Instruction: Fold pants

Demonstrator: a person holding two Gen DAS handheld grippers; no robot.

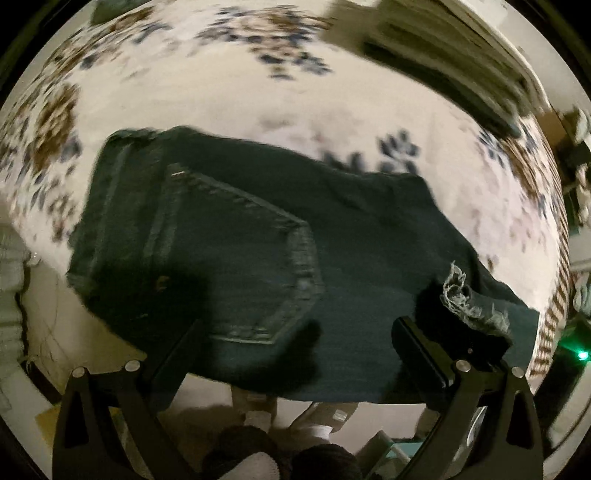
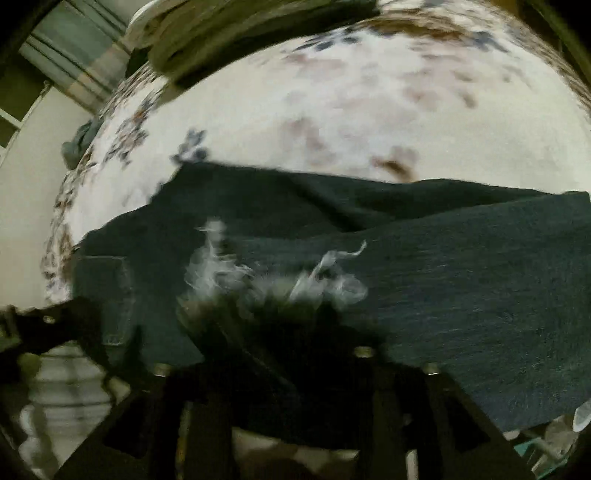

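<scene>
Dark denim pants (image 1: 258, 236) lie folded on a floral bedsheet (image 1: 221, 92), back pocket (image 1: 266, 266) facing up, waistband at the left. My left gripper (image 1: 299, 332) is open above the pants' near edge, with nothing between its fingers (image 1: 421, 350). A frayed white hem (image 1: 465, 299) lies by its right finger. In the right wrist view the same pants (image 2: 443, 280) fill the lower half. My right gripper (image 2: 280, 332) is shut on the frayed hem (image 2: 280, 280) and holds it over the folded cloth. The view is blurred.
A pile of bedding or clothes (image 1: 443, 48) lies at the far end of the bed, also in the right wrist view (image 2: 221, 33). The bed edge and floor (image 1: 258, 417) are below the pants. My feet (image 1: 280, 458) show at the bottom.
</scene>
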